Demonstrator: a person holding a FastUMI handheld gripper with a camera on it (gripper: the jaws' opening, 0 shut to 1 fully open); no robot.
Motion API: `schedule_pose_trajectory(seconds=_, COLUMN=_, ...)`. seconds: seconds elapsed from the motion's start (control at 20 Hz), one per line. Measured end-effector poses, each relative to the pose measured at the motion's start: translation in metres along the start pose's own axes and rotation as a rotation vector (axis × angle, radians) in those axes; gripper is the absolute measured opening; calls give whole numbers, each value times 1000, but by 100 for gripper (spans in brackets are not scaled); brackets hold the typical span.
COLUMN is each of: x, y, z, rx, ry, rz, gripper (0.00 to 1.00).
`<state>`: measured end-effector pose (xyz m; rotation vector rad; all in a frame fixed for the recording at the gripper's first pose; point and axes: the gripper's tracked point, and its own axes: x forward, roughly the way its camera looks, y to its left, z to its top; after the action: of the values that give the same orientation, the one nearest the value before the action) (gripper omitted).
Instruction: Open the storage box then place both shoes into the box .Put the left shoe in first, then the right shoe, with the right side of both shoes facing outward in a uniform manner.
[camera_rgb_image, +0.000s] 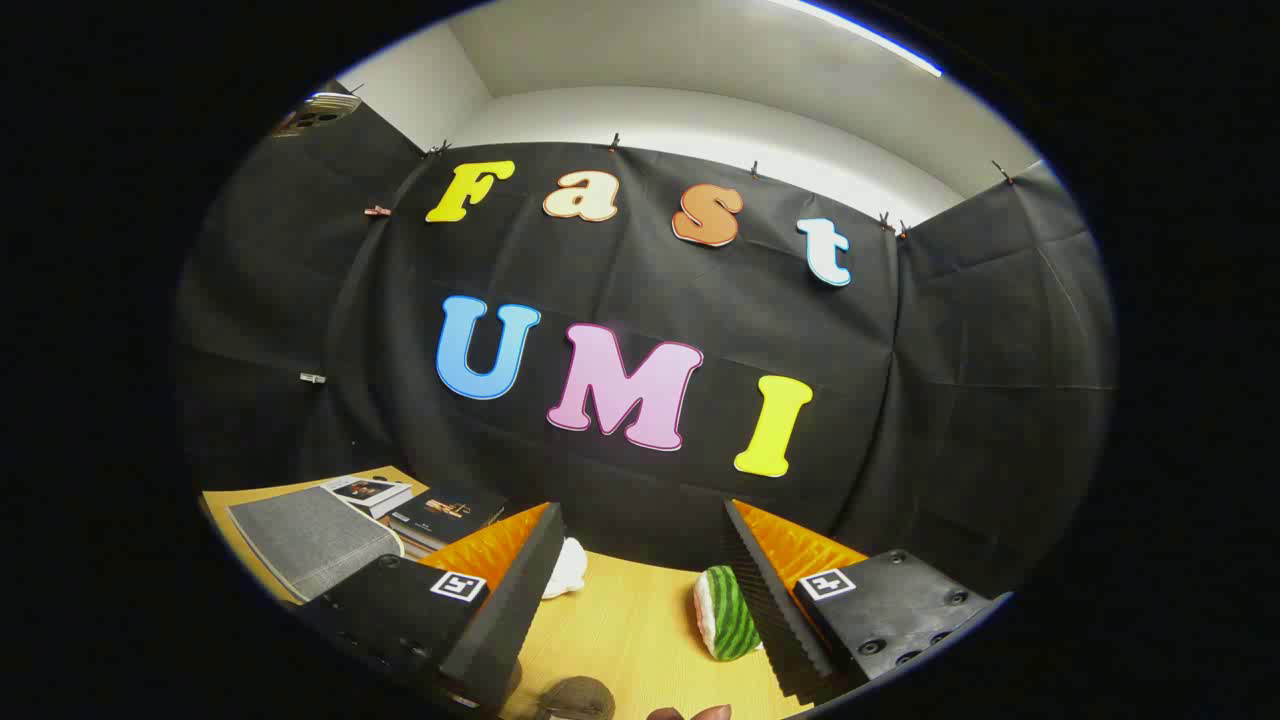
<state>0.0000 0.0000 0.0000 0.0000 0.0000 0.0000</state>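
Gripper view. Gripper (640, 545) is raised and tilted up toward the booth's back wall; fingers spread wide, nothing between them but bare wooden table (625, 625).

Just inside the right finger, a small green-and-white striped object (728, 612) lies on the table, touching or nearly touching the finger's inner face. It may be a soft shoe or slipper; too little of it shows to be sure. Beside the left finger's tip, a white soft-looking thing (567, 568) peeks out, mostly hidden; identity unclear, possibly the other shoe.

Beyond the left finger: a grey fabric-covered flat item (310, 540), perhaps a box lid or a book cover, with a couple of booklets (372, 492) and a dark one (447, 512) stacked near it against the wall. Cannot tell whether the grey item is the storage box.

Close under the camera: a round dark object (578, 697) and what looks like a fingertip (695, 713).

Judgement: early in the task. No open box is evident and no shoe is held, so opening the box looks like the step in hand. Next move calls for tipping the gripper down, locating the box, and setting the wide fingers on its lid edge.
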Motion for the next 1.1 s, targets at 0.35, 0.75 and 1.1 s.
schedule_pose_trajectory(seconds=0.35, x=-3, y=-1, z=2, rx=-1, ry=-7, rz=8, gripper=97)
schedule_pose_trajectory(seconds=0.75, x=-4, y=-1, z=1, rx=2, ry=2, rz=17, gripper=97)
schedule_pose_trajectory(seconds=1.1, x=-6, y=3, z=0, rx=15, ry=13, rz=48, gripper=97)
